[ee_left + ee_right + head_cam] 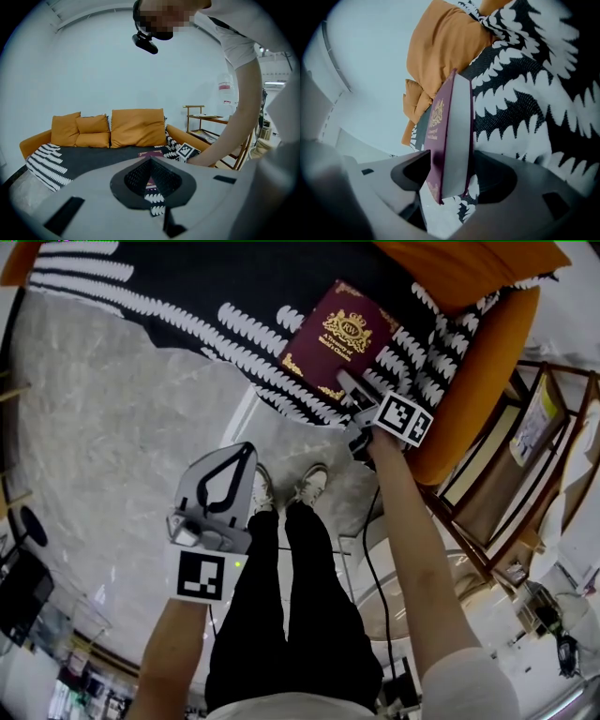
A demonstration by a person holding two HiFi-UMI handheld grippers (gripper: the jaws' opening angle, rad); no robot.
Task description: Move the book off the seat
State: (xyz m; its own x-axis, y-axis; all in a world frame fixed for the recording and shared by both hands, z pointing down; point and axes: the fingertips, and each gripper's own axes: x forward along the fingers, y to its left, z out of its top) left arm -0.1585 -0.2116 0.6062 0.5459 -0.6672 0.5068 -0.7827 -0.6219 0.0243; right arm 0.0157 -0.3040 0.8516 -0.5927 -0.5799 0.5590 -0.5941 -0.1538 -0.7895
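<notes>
A maroon book [342,338] with a gold crest lies flat on the black-and-white throw [169,292] that covers the sofa seat. My right gripper [352,390] is at the book's near edge. In the right gripper view the book [450,136] stands edge-on between the jaws of the right gripper [450,171], which are spread wide on either side of it without clearly pressing. My left gripper [246,451] hangs over the floor, well short of the sofa, its jaws closed together and empty. In the left gripper view the book [151,153] shows beyond the left gripper [151,161].
Orange cushions [138,126] line the sofa's back, and an orange armrest [487,381] is at its right end. A wooden shelf unit [525,474] stands right of the sofa. The person's shoes [281,488] are on the marble floor [94,427] just before the seat edge.
</notes>
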